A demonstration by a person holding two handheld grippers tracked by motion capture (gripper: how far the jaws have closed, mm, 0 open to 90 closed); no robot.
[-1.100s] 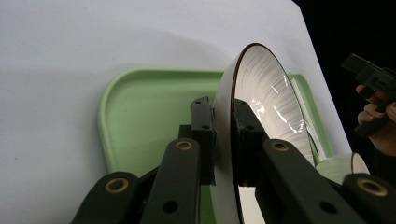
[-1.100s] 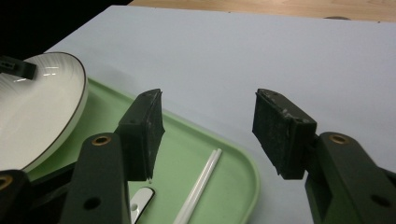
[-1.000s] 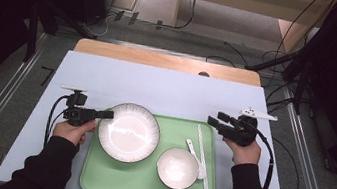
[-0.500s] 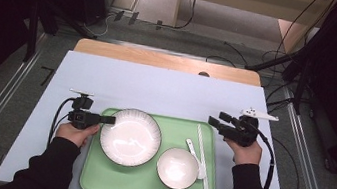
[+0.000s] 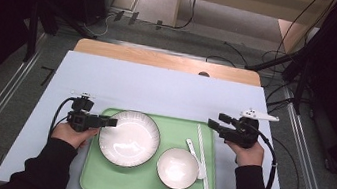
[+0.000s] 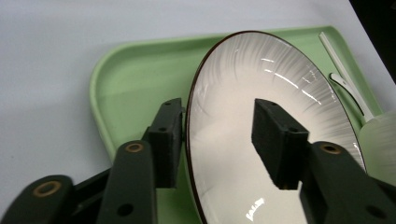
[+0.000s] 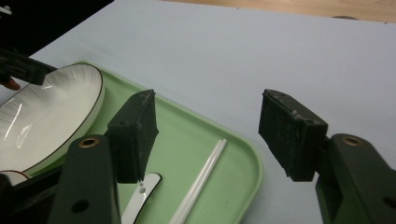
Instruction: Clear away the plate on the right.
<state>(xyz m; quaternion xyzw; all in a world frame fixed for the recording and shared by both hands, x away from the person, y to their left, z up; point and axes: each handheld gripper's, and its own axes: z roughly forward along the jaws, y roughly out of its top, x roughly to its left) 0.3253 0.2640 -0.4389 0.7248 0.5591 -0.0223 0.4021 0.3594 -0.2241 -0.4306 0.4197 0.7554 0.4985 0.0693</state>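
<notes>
A: The plate (image 5: 129, 138)? White, ribbed, dark-rimmed, on the green tray's (image 5: 145, 188) left half.
B: The left gripper (image 6: 219, 135) straddles its rim, jaws apart. The right gripper (image 5: 216, 122) gapes empty over the tray's right edge.

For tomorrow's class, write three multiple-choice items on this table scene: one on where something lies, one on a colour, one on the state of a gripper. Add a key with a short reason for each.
1. Where do the chopsticks lie?
A. on the tray's right side
B. inside the small bowl
C. on the bare table

2. What colour is the tray?
A. blue
B. green
C. brown

3. How does the left gripper stand at the plate?
A. shut beside it
B. open, jaws either side of its rim
C. open, far off it

Key: 1 A, the white sticks run along the tray's right edge beside the spoon. 2 B, the high view shows light green. 3 B, the left gripper view shows one jaw outside the rim and one over the plate, not yet closed.
</notes>
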